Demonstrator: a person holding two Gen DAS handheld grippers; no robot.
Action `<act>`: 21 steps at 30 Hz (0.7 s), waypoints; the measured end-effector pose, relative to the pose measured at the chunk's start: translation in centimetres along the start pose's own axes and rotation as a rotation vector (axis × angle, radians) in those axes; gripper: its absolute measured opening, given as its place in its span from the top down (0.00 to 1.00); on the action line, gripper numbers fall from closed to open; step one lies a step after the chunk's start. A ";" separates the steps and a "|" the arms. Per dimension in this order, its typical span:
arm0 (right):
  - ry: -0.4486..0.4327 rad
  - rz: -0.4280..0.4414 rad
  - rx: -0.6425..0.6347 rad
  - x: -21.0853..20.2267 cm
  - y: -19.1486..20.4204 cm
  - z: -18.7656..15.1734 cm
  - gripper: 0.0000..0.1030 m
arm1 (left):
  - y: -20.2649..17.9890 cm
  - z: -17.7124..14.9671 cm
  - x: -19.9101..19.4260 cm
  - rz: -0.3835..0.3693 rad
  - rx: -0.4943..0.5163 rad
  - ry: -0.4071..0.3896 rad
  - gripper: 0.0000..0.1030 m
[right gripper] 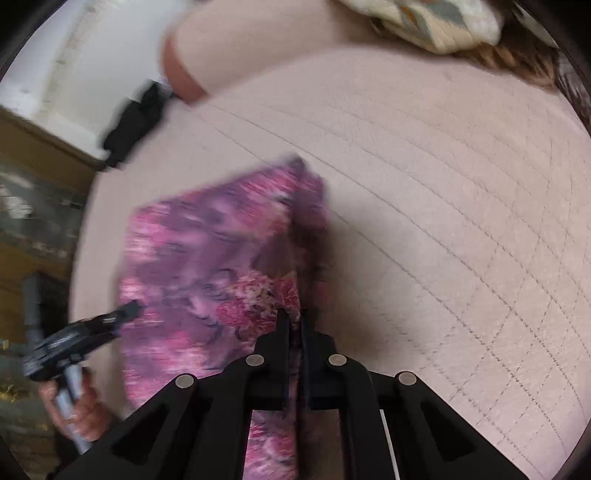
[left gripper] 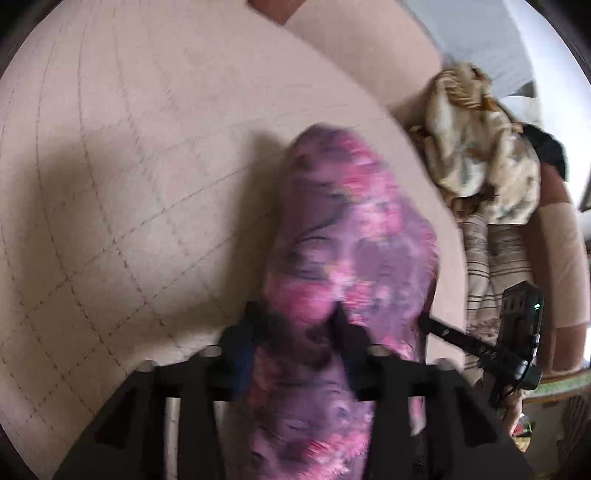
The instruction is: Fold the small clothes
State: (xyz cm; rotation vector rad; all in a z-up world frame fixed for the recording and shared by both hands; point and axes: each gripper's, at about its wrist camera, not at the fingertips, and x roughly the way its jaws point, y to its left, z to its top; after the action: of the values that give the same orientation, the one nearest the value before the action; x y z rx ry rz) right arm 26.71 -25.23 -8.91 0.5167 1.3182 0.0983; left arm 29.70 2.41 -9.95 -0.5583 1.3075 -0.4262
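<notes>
A small pink and purple floral garment (left gripper: 347, 236) hangs over a beige quilted cushion (left gripper: 129, 147). My left gripper (left gripper: 299, 321) is shut on the garment's near edge, with cloth bunched between its fingers. In the right wrist view the same garment (right gripper: 214, 251) hangs to the left, and my right gripper (right gripper: 293, 317) is shut on its right edge. The right gripper also shows in the left wrist view (left gripper: 517, 332), and the left gripper shows at the left of the right wrist view (right gripper: 85, 332), gripping the garment's left edge. Both views are motion-blurred.
A pile of cream patterned clothes (left gripper: 484, 147) lies on the sofa at the right, over a striped cloth (left gripper: 491, 258). It also shows in the right wrist view (right gripper: 424, 22). A dark object (right gripper: 133, 122) lies at the cushion's left end. The quilted cushion (right gripper: 443, 206) spreads to the right.
</notes>
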 end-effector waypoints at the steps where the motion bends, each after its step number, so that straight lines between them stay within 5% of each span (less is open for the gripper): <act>1: 0.001 -0.001 0.006 0.5 0.0 -0.1 0.94 | 0.1 0.1 -0.1 -0.005 -0.007 0.001 0.47; 4: -0.058 -0.001 -0.011 -2.0 0.5 0.2 0.87 | -0.2 0.3 -1.2 0.011 0.003 -0.004 0.43; 6: -0.102 0.029 -0.006 -3.8 0.6 0.3 0.52 | -0.7 0.5 -2.5 0.047 0.018 -0.034 0.43; 9: -0.151 0.085 -0.012 -6.2 1.4 1.5 0.26 | -1.9 1.9 -3.6 0.037 0.036 -0.031 0.39; 16: -0.084 0.042 0.006 -1.7 1.1 7.9 0.26 | -2.7 7.3 -1.3 0.005 0.050 -0.038 0.36; 19: -0.071 0.083 0.080 0.5 -1.5 7.7 0.44 | -0.2 7.5 0.5 -0.072 -0.047 -0.050 0.37; 21: -0.066 0.137 0.040 1.1 -1.7 8.0 0.65 | 0.4 7.8 1.6 -0.131 -0.080 -0.016 0.55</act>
State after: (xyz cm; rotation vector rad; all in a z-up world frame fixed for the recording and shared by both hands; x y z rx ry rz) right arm 34.12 -28.77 -9.38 0.6391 1.2214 0.1677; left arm 37.63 2.91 -10.22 -0.7155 1.2814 -0.4780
